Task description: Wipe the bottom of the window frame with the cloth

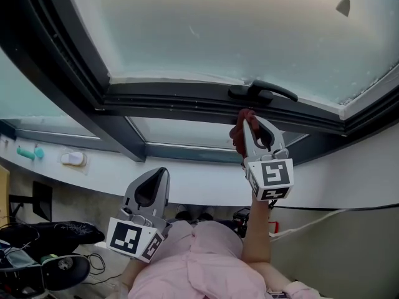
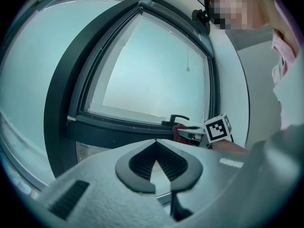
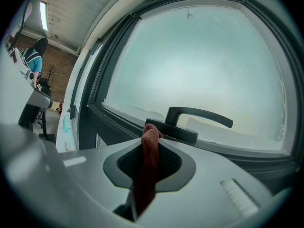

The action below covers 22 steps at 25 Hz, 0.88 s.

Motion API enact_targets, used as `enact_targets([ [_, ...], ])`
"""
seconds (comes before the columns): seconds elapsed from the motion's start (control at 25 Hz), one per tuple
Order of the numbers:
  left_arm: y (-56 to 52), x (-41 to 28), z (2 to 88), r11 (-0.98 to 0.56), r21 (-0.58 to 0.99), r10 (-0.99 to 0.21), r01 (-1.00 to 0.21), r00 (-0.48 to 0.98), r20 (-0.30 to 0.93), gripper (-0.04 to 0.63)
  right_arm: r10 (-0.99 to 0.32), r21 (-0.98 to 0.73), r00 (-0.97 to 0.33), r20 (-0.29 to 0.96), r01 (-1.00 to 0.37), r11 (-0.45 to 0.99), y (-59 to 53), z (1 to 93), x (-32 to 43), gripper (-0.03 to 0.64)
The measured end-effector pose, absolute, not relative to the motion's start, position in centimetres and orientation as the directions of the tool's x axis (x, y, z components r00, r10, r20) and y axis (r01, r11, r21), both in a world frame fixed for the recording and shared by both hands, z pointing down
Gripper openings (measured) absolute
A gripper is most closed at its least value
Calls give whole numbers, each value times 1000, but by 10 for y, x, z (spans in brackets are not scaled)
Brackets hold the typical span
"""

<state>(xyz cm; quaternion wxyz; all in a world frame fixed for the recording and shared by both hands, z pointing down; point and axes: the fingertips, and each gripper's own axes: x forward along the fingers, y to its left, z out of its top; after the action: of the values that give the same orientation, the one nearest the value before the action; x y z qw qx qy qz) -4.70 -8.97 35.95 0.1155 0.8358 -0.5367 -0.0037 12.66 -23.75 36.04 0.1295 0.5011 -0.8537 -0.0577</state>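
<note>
Pink shirt fabric (image 1: 199,260) sat nearest, at the bottom of the head view. Just above it the left gripper (image 1: 163,170) was held low, well clear of the window, jaws together with nothing between them.

The right gripper (image 1: 250,122) was raised higher on an outstretched arm, its jaws clamped on the cloth (image 1: 238,133). The cloth was dark red, nappy like towelling, and bunched into a narrow folded strip. In the right gripper view its rounded top poked out past the jaw tips, and the rest (image 3: 148,165) ran down between the pads and hung below them.

The cloth's top end sat at the bottom rail of the window frame (image 1: 181,99), just under the black handle (image 1: 262,92). Whether it actually touched the rail was not clear. The frame was dark grey, with a horizontal rail and a slanting upright.

Behind it was the pale, hazy glass pane (image 1: 218,23). Off to the left, a teal item (image 1: 30,153) and a white item (image 1: 73,159) lay on the white sill (image 1: 199,189).
</note>
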Motion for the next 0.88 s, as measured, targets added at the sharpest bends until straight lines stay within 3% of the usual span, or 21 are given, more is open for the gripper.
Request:
enact_targets([
  [0.88,-89,-40,359,-375,206,-908,-904,402,114,-2,-866,243,-473,165,-831,500,-239,359,143,49],
])
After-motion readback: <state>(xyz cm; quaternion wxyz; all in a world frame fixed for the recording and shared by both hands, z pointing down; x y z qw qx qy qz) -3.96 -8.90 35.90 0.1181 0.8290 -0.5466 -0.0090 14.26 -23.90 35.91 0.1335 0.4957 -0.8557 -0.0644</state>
